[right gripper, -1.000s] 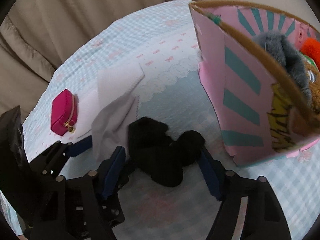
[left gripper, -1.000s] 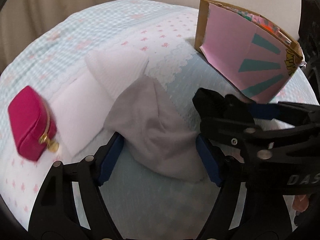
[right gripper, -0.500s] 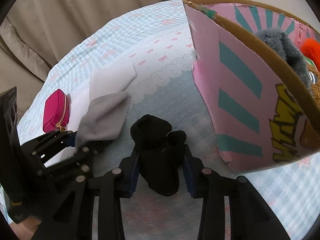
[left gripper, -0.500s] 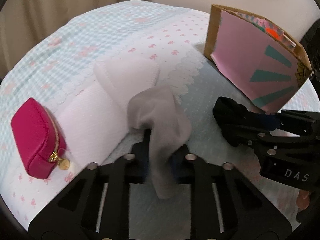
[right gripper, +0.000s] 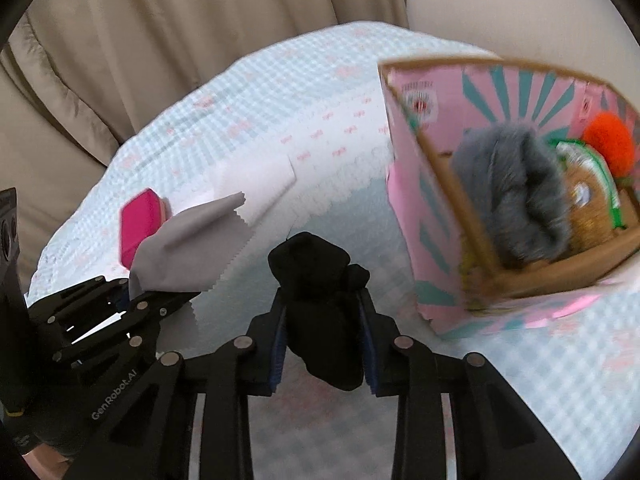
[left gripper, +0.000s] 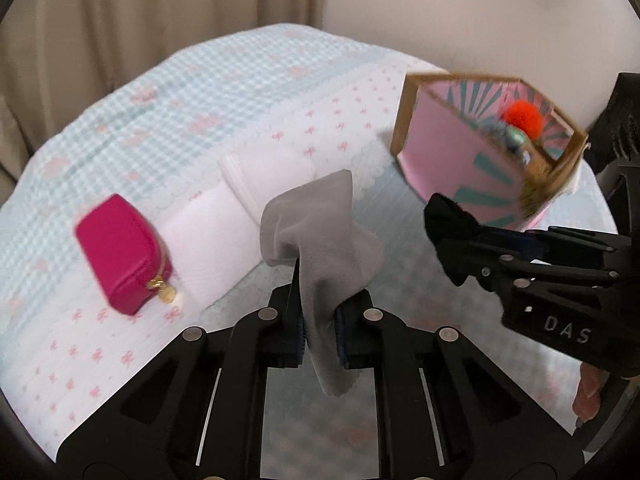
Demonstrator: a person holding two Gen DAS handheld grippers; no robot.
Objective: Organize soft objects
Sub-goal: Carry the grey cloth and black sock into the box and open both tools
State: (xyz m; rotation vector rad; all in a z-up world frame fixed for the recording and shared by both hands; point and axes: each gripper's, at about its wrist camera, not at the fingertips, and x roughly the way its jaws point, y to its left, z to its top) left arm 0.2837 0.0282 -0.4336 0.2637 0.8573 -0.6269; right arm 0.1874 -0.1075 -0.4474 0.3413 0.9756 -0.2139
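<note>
Left tool (left gripper: 320,336) clenched on grey cloth (left gripper: 320,240), jaws fully closed; cloth pinched mid-length, top end sticking up past the fingers, lower end hanging below them, clear of the bed (left gripper: 120,360); same cloth visible from the right wrist view (right gripper: 188,248) in the left tool (right gripper: 132,292).

Right tool (right gripper: 322,344) jaws closing on black soft item (right gripper: 316,296); pads press both sides of it, bundle bulges above and below the fingers, lifted off the bedspread; from the left wrist view the black item (left gripper: 452,220) sits at the tip of the right tool (left gripper: 472,244), just in front of the box.

Pink cardboard box (right gripper: 440,208) with teal rays stands on the bed right of both tools, open top; inside it a grey fluffy toy (right gripper: 516,200), an orange pompom (right gripper: 608,140) and a brownish item, blurred.

White folded cloth (left gripper: 224,232) lies flat on the bed behind the grey cloth; magenta zip pouch (left gripper: 124,252) just left of it, touching or nearly, cannot tell; beige curtain (left gripper: 160,40) behind the bed.
</note>
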